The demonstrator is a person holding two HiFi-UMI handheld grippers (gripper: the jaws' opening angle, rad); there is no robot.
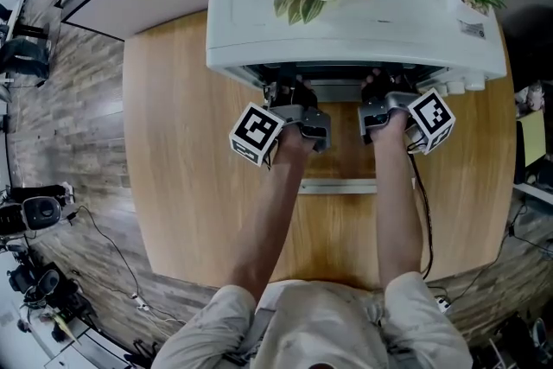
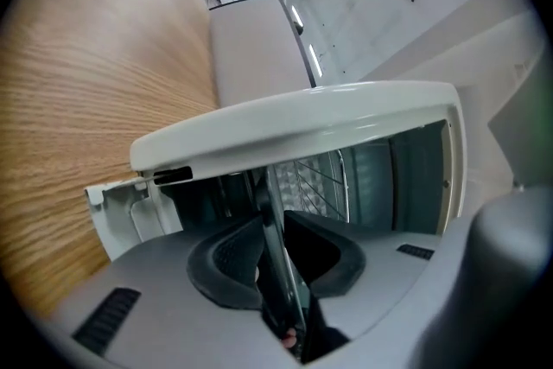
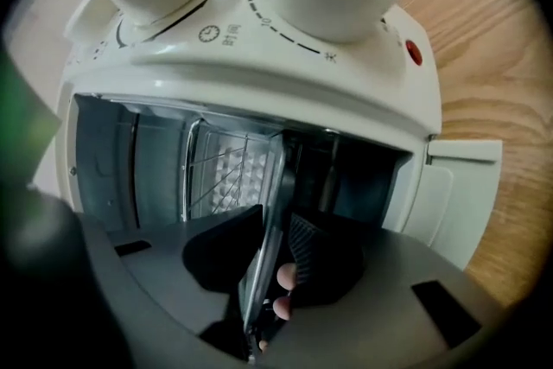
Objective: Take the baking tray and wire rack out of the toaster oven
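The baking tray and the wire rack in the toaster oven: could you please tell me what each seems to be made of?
The baking tray looks like thin sheet metal with a dark, slightly glossy coating, perhaps enamel or non-stick: its edge is a thin black strip with sheen. The wire rack is likely plated or stainless steel: thin, bright, reflective rods.

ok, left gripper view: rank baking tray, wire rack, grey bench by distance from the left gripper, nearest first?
1. baking tray: edge clamped in the jaws of the left gripper.
2. wire rack: just beyond, inside the oven.
3. grey bench: far back, past the table.
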